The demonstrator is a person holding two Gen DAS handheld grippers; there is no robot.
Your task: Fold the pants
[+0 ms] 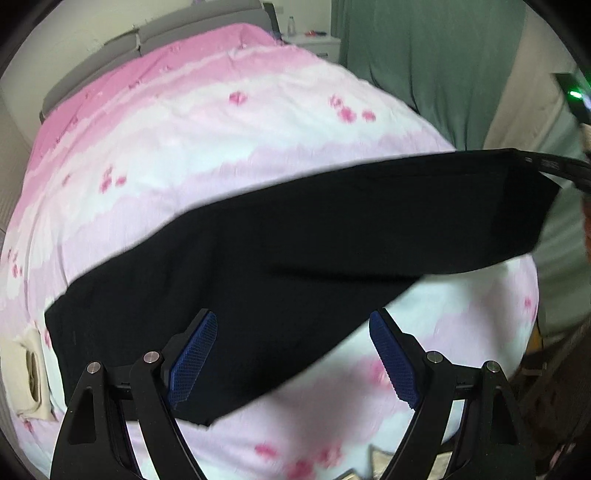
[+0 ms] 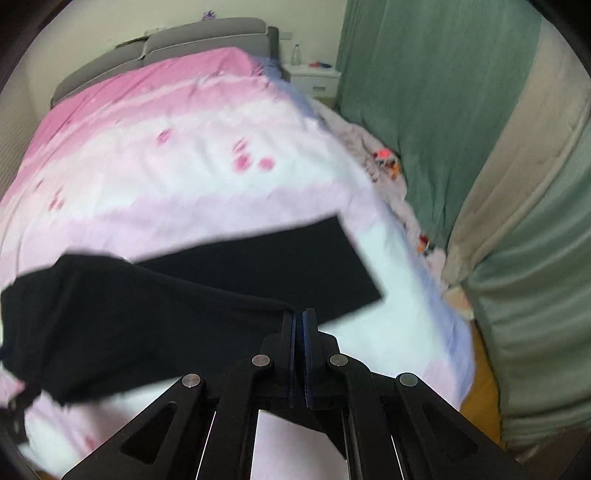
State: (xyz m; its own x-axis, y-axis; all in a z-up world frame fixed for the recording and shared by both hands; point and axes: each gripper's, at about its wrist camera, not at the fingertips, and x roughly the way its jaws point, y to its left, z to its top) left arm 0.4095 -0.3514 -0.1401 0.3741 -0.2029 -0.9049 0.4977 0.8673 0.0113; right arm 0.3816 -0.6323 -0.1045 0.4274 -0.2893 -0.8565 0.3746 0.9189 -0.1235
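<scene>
Black pants [image 1: 295, 258] lie stretched across the pink and white bedspread [image 1: 221, 147]. My left gripper [image 1: 293, 332] is open, its blue pads [image 1: 192, 362] hovering over the near part of the pants, holding nothing. My right gripper [image 2: 299, 325] is shut on an edge of the black pants [image 2: 147, 317] and lifts that part off the bed; a flat part of the pants [image 2: 280, 266] still rests on the bedspread [image 2: 184, 177]. In the left wrist view the right gripper [image 1: 569, 170] shows at the far right, pinching the raised pants corner.
A grey headboard [image 2: 207, 33] stands at the far end of the bed. A white nightstand [image 2: 314, 79] with a bottle is beside it. Green curtains [image 2: 443, 110] hang along the right. A beige cloth item [image 1: 29, 373] lies at the bed's left edge.
</scene>
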